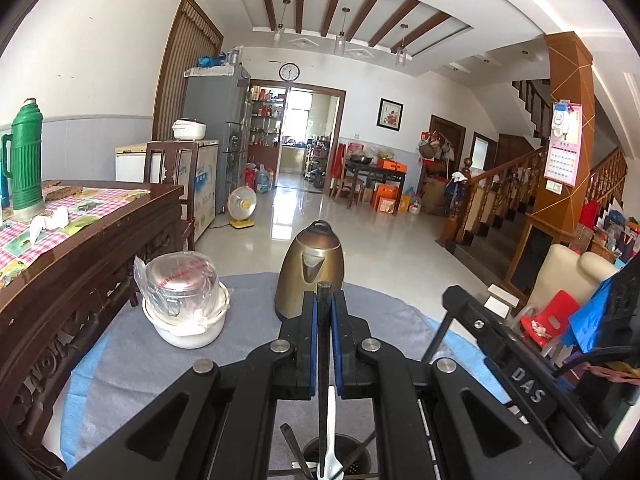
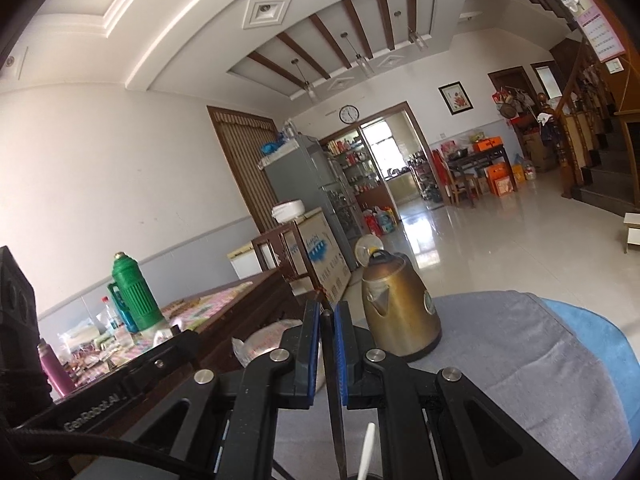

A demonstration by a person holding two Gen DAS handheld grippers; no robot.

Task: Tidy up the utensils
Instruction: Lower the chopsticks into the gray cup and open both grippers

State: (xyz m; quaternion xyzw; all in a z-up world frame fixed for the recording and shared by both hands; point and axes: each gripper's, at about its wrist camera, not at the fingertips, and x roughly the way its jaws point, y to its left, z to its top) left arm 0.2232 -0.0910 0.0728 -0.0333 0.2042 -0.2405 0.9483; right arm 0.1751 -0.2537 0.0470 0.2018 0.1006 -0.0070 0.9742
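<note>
Dark chopsticks stand pinched upright in both your grippers: left gripper [image 1: 324,312] pinches one chopstick [image 1: 323,360]; right gripper [image 2: 328,328] another [image 2: 335,400], near the brass kettle [image 1: 310,276]

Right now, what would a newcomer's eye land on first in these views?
Probably the bronze metal electric kettle standing dead ahead on the grey cloth. Next, each claw clamped shut on a thin dark chopstick: left claw, right claw. Then the tall green thermos on the checked tablecloth at left.

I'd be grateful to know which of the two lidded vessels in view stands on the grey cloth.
The bronze electric kettle stands on the grey cloth. The green thermos flask stands apart, on the wooden table's checked covering.
</note>
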